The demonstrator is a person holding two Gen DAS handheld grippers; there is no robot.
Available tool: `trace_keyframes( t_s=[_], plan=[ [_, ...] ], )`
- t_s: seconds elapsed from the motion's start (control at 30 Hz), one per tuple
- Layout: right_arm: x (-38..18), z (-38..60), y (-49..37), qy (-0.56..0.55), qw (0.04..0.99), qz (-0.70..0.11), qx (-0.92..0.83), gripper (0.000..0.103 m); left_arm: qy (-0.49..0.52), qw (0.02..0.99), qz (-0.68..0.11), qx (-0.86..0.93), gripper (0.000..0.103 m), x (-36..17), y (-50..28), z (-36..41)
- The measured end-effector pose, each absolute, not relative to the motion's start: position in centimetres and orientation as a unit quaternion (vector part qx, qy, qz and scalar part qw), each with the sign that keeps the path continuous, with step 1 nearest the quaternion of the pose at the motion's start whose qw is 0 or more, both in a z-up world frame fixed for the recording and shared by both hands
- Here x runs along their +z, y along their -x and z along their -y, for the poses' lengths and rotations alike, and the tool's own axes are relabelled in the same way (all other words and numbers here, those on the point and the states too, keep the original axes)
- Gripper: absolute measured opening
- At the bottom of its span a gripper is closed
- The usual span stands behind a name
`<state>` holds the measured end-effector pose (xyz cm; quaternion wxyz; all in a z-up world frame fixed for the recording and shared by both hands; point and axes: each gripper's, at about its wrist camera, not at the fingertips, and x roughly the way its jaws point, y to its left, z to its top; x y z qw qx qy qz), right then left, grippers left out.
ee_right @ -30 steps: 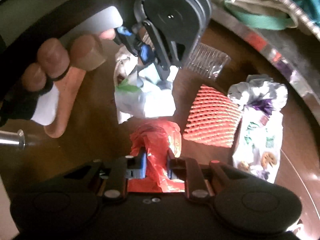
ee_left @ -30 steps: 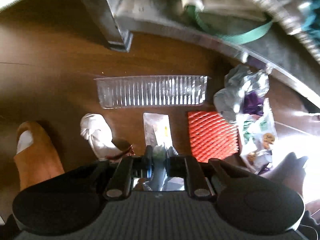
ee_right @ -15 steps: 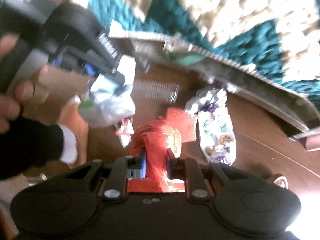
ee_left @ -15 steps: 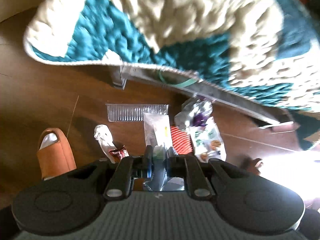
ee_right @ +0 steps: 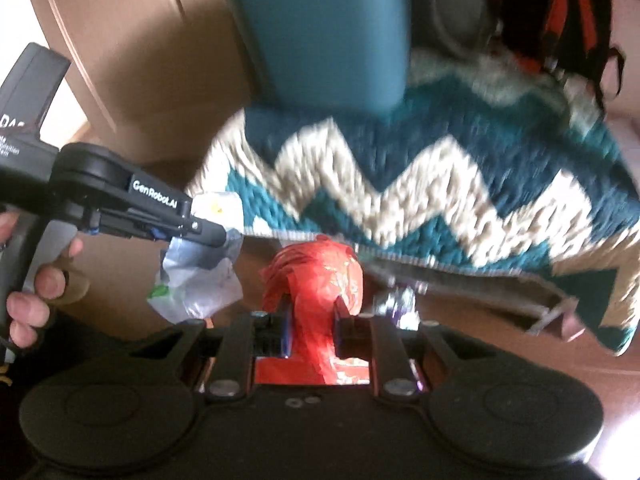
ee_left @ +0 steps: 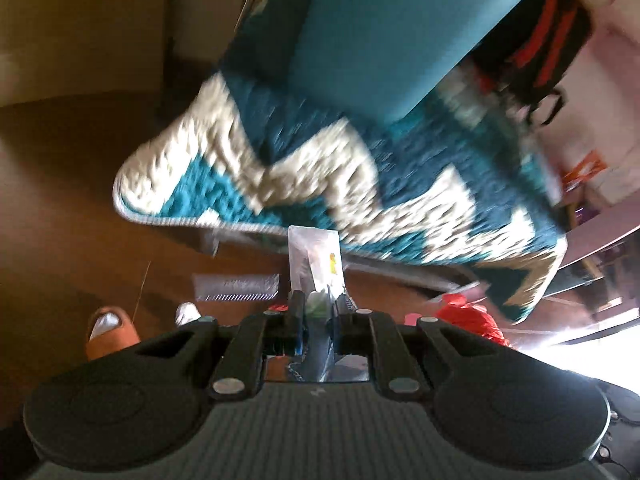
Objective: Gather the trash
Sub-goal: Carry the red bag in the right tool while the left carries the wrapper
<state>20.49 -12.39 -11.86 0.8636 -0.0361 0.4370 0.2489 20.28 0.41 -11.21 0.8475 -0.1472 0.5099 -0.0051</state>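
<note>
My left gripper (ee_left: 317, 304) is shut on a silver-white wrapper (ee_left: 314, 258) and holds it well above the wooden floor; the wrapper also shows hanging from that gripper in the right wrist view (ee_right: 200, 276). My right gripper (ee_right: 311, 316) is shut on a crumpled red wrapper (ee_right: 320, 276), also lifted; it shows at the right of the left wrist view (ee_left: 468, 316). A clear ribbed plastic tray (ee_left: 236, 287) lies on the floor below. A silver-purple wrapper (ee_right: 396, 304) lies on the floor near the bed frame.
A teal and cream zigzag blanket (ee_left: 320, 168) hangs over a bed edge ahead. A teal panel (ee_right: 324, 28) stands behind it. An orange slipper (ee_left: 110, 330) and a white crumpled piece (ee_left: 188, 312) are on the floor at lower left.
Both grippers have risen away from the floor with their wrappers held. The floor trash has dropped low and small in view, and the blanket and teal panel now fill the upper frame.
</note>
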Motion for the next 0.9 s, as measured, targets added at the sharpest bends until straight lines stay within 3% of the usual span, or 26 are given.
trace_keyframes(
  t_s=[0.43,0.9],
  plan=[
    [-0.2,12.9,-19.1,0.055,0.92,-0.299,0.247,0.018,0.096,0.923,-0.371,-0.043,0.013,2.6,-19.8,1.7],
    [13.4,9.6,-25.7,0.079,0.959,-0.135,0.237,0.018,0.063,0.964,-0.252,-0.049,0.013,15.0,-25.1,2.3]
  ],
)
